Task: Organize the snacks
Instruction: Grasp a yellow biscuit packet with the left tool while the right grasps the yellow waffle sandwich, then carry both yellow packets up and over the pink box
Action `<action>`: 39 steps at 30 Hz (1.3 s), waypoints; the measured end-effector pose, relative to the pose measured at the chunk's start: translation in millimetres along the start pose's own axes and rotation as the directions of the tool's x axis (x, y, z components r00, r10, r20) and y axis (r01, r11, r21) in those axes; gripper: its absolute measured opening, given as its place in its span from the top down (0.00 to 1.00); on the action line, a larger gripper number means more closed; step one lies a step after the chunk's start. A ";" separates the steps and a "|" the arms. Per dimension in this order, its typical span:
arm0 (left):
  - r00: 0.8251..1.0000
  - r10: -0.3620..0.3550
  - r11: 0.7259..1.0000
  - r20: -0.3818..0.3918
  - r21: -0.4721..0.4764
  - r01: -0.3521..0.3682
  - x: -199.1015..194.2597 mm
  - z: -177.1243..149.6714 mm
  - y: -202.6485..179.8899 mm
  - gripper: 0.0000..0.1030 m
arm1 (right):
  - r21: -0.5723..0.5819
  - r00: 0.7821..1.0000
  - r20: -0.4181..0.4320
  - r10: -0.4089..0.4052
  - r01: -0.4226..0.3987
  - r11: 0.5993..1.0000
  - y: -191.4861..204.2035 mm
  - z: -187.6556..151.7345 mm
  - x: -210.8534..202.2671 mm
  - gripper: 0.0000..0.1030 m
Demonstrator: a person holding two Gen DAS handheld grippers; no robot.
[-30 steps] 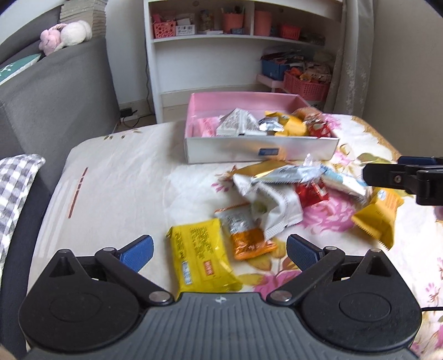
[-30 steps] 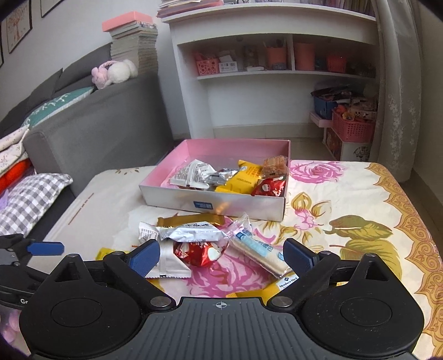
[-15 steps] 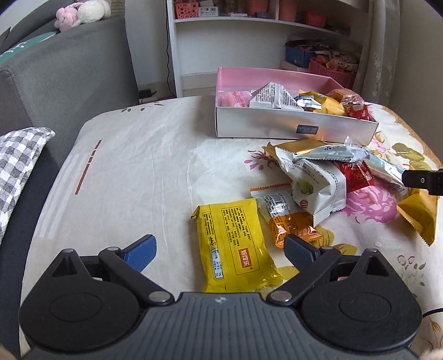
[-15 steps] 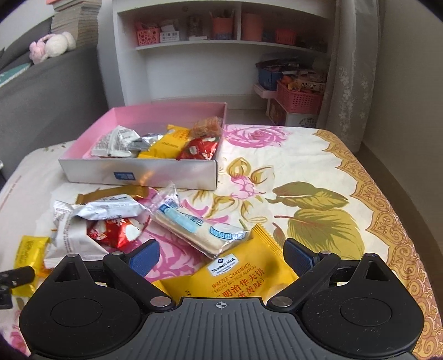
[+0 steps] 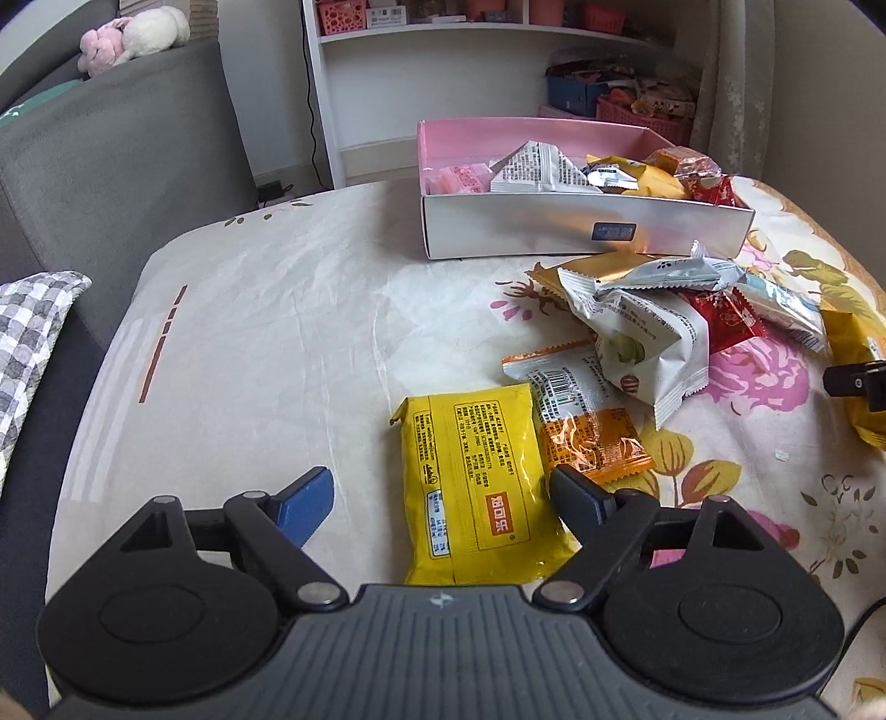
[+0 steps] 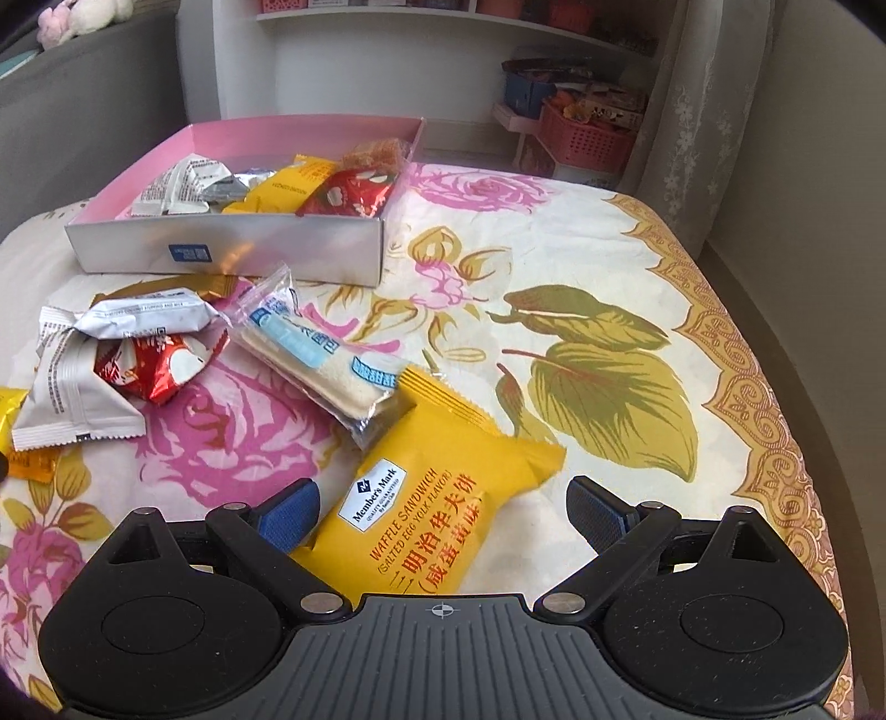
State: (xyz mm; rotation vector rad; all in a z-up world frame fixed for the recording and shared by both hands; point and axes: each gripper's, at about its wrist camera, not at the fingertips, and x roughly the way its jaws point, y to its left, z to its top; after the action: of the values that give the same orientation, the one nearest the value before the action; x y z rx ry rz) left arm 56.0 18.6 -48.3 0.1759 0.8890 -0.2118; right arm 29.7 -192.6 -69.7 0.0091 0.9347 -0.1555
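**Two grippers low over scattered snack packets**

In the left wrist view, a grey sofa [image 5: 111, 166] fills the upper left, with a pink and white plush toy [image 5: 133, 41] on its back and a checked cushion [image 5: 33, 343] at the left edge. A white shelf unit [image 5: 470, 66] stands at top centre. A shallow silver cardboard box with a pink inside [image 5: 587, 232] sits on the floral cloth-covered table [image 5: 249, 332] at upper right, already holding several packets. Below it a loose heap lies on the cloth: a white foil packet [image 5: 648, 343], a red foil packet [image 5: 725, 321] and an orange-and-silver packet [image 5: 587, 426] that touches the right edge of the flat yellow plastic packet [image 5: 476, 487].

The left gripper [image 5: 443, 493] points steeply down at lower centre. Its jaws are closing with the flat yellow packet between them; the right finger is at the packet's edge, the left finger well clear.

In the right wrist view, the right gripper [image 6: 443, 512] also tilts down, jaws spread wide. The yellow waffle sandwich packet [image 6: 437, 498] lies between them at lower centre, nearer the left finger, its top corner under a clear-wrapped wafer bar [image 6: 326, 360].
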 end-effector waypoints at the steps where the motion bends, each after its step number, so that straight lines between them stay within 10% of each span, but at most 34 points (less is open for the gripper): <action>1: 1.000 0.001 1.000 -0.002 0.000 -0.001 0.4 -0.1 1.6 0.22 | -0.003 1.000 -0.005 0.006 -0.006 1.000 -3.1 -1.7 -0.9 0.06; 15: 1.000 -0.027 1.000 -0.012 0.016 0.027 -0.9 1.1 10.2 0.48 | 0.134 0.987 -0.094 0.133 -0.120 0.984 -29.8 -6.7 -0.4 0.08; 26: 1.000 -0.014 1.000 -0.006 -0.009 0.014 -3.3 3.3 13.2 0.55 | 0.087 0.989 -0.080 0.128 -0.121 0.989 -23.6 -5.1 -4.7 0.56; 39: 1.000 -0.013 0.999 0.012 -0.050 0.013 -11.0 8.3 15.6 0.65 | 0.098 0.987 -0.059 0.147 -0.141 0.985 -22.0 -3.3 -16.2 0.61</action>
State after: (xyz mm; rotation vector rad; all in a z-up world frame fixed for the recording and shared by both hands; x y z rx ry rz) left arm 59.5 32.8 -33.6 0.1224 0.8830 -0.2023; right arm 14.6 -212.0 -57.4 0.1685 0.9882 -0.0651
